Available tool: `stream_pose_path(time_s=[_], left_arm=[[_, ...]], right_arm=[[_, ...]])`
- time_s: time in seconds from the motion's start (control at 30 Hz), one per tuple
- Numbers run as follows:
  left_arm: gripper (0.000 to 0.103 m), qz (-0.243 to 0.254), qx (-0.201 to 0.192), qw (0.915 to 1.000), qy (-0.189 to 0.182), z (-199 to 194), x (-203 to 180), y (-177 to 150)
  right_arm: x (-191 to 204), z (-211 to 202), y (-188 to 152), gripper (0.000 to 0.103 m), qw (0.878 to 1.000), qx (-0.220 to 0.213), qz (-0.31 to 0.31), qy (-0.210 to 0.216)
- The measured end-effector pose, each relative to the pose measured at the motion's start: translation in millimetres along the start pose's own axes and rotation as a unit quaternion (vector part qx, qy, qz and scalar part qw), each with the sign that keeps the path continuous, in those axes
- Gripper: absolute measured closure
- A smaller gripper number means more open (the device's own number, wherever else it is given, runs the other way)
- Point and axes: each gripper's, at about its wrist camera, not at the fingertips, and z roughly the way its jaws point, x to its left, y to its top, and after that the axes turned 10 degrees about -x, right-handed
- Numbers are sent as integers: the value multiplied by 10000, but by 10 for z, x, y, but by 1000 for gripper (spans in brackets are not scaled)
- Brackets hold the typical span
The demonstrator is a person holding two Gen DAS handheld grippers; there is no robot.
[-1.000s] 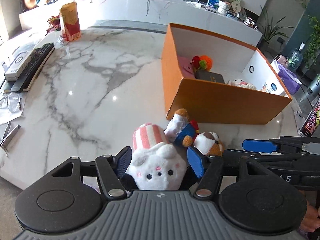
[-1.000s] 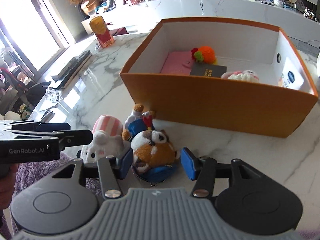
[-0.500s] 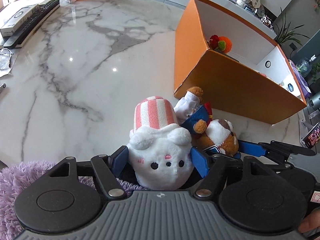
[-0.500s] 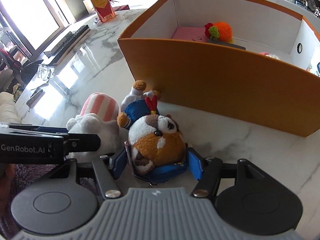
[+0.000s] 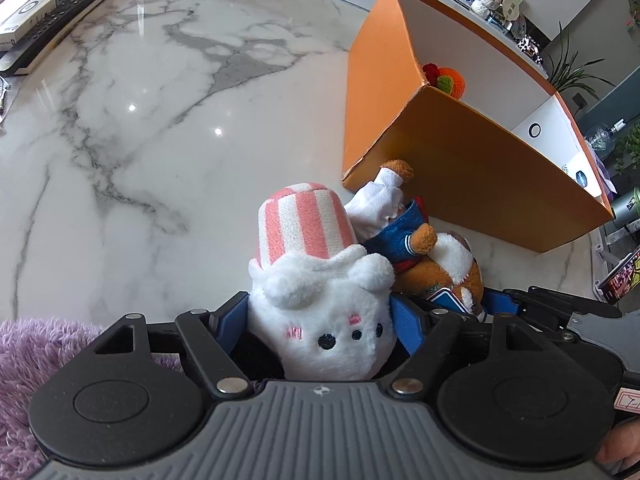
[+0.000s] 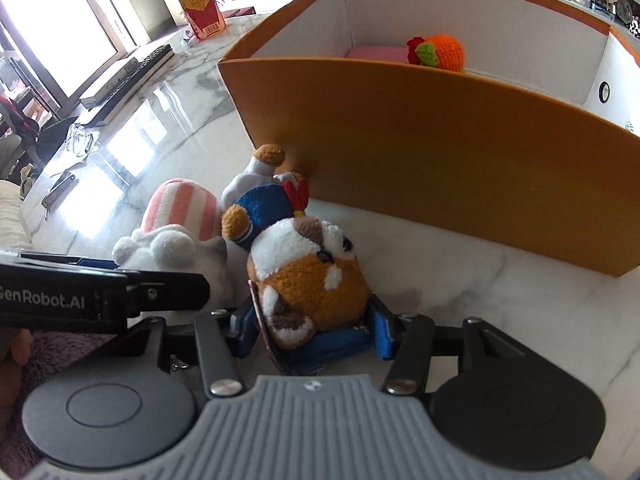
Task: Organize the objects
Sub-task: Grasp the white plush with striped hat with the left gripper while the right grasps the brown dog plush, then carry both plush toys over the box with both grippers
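My left gripper [image 5: 320,322] is shut on a white plush with a pink-striped hat [image 5: 320,304], its fingers pressed into the plush's sides. It also shows in the right wrist view [image 6: 176,232]. My right gripper [image 6: 312,330] is shut on a brown-and-white plush in a blue outfit [image 6: 308,276], which lies on the marble table [image 5: 140,140] against the striped plush. It also shows in the left wrist view [image 5: 436,260]. An open orange box [image 6: 420,148] stands just beyond both plushes, holding an orange crochet toy [image 6: 444,52] and a pink item [image 6: 376,53].
A keyboard [image 5: 56,26] and a flat white box [image 5: 24,14] lie at the table's far left. A red-and-gold carton [image 6: 198,10] stands at the back. A purple fluffy rug [image 5: 36,360] lies below the table's near edge. A counter with small items runs behind the box.
Both grippers have moved forward and down around the plushes and closed onto them. The box looms nearer and its inside is more hidden.
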Motion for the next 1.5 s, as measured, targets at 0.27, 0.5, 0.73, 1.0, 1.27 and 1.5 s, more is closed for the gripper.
stream_pose_path(time_s=[0.27,0.5,0.73,1.0,1.27,1.5], left_arm=[[25,215,-56,9998,6,-34,-64,-41],[26,677,177,9962,-515,8,-370,-201],[26,932,253,9931,-666,52,-592,-308],[26,1007,282,9928,-583,26,-657,-348],[26,988,128,9932,-601,-105,-687,-338],[27,1043,-150,9889,-1046,-447,-835,-160]], right_arm=[[-78,-192,-92,52,9997,139,11,-223],[-190,-484,-324,50,9974,278,-164,-646],[-190,-768,-463,31,9935,25,-729,-870],[-191,-687,-406,41,9924,-171,-1016,-671],[-277,-729,-421,53,9955,-216,-689,-616],[-434,-1206,-239,54,9977,-593,-53,-309]])
